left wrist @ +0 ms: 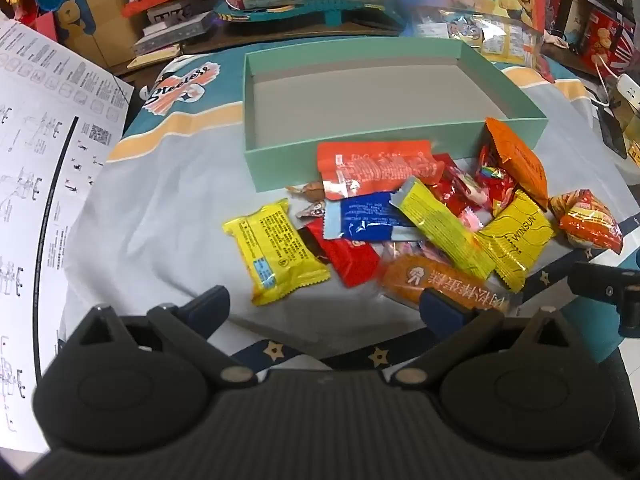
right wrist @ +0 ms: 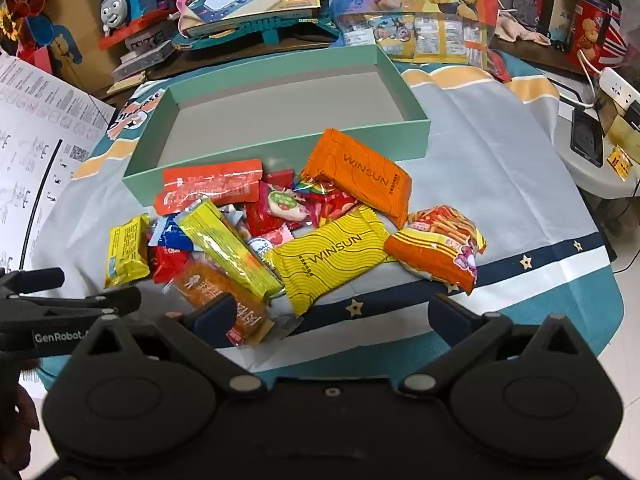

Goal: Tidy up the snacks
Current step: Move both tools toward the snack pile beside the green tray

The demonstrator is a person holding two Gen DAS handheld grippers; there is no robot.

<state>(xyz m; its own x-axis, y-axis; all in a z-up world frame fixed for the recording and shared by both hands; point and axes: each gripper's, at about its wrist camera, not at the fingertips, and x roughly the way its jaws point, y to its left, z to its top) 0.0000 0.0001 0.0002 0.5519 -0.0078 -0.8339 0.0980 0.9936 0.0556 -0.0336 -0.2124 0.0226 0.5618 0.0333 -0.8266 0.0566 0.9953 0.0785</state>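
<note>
Hovering apart-jawed, left gripper (left wrist: 324, 304) and right gripper (right wrist: 332, 312) are facing snacks (right wrist: 280, 224) piling at box's (right wrist: 280, 148) 6 o'clock.

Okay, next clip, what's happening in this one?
A person holds two grippers over a pile of wrapped snacks on a cloth-covered table. Both the left gripper and right gripper are open and hold nothing. The teal box behind the pile has nothing in it yet, so sorting hasn't started.
</note>
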